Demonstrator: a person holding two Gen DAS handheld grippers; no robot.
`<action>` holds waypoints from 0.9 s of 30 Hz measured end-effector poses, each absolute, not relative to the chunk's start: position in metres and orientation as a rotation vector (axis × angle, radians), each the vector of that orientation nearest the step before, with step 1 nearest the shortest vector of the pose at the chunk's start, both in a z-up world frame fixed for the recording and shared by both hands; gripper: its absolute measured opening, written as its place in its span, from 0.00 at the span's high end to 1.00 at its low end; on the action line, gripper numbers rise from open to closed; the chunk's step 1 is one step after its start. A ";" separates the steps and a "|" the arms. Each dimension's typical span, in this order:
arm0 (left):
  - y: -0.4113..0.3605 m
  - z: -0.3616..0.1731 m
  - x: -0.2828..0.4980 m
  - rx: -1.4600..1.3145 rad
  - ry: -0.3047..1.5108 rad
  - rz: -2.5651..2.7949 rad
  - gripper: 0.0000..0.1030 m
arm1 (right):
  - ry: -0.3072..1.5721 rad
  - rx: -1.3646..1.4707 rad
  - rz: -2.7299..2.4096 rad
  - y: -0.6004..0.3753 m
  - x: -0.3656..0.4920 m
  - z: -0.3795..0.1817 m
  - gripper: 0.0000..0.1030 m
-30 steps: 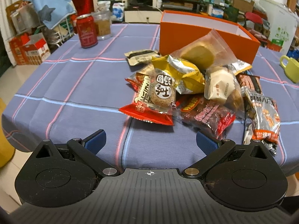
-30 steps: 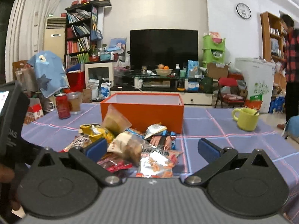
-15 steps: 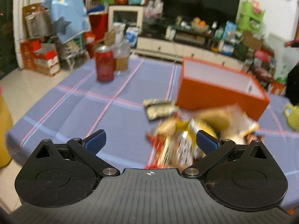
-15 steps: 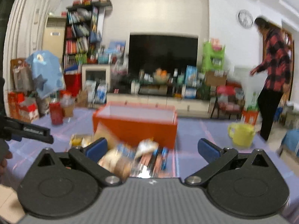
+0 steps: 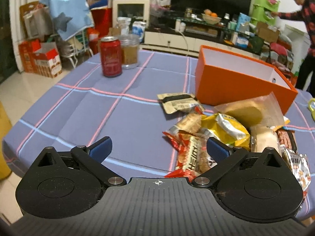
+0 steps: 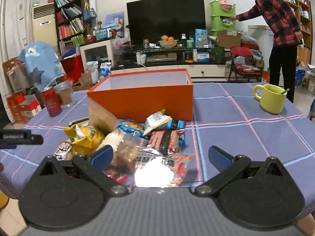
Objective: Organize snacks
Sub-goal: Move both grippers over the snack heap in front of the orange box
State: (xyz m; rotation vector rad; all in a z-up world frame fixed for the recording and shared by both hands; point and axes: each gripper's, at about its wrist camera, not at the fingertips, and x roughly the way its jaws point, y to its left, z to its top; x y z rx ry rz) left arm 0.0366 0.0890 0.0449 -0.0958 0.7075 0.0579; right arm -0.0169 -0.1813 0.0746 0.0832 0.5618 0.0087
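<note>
A loose heap of snack packets (image 5: 226,131) lies on the worktop (image 5: 118,114), which is covered in a blue cloth with pink and pale lines, just in front of an open orange box (image 5: 240,86) that looks empty from what shows of its pale inside. In the heap are a yellow foil bag (image 5: 226,127), a clear bag with a round yellowish cake (image 5: 248,112) leaning at the box's front wall, a red-edged biscuit packet (image 5: 193,157), a dark-and-beige packet (image 5: 179,102) lying a little apart at the heap's far left edge, and a white-and-orange packet (image 6: 161,167) nearest the right camera. The left hand-held gripper (image 5: 159,149) hangs over the near edge of the worktop with its blue-padded fingers spread wide and nothing between them; its right pad sits in front of the biscuit packet. The right hand-held gripper (image 6: 159,156) is likewise spread apart and empty, low over the near side of the heap. Farther back on the left stand a red can (image 5: 110,56) and a clear jar (image 5: 129,52) side by side. A yellow-green mug (image 6: 270,98) with a spoon stands well apart on the right. Behind the worktop a person in a red checked shirt (image 6: 275,19) reaches toward green drawers.
</note>
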 end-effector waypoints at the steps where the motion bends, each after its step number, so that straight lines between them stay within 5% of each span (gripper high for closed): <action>1: 0.085 0.044 0.036 -0.090 0.709 0.044 0.06 | 0.559 0.088 0.017 -0.180 -0.019 0.073 0.01; 18: 0.059 0.039 0.022 -0.059 0.648 -0.011 0.13 | 0.579 0.025 -0.063 -0.162 -0.015 0.051 0.01; 27: 0.065 0.035 0.027 -0.115 0.671 0.058 0.07 | 0.630 0.059 -0.077 -0.163 -0.004 0.045 0.01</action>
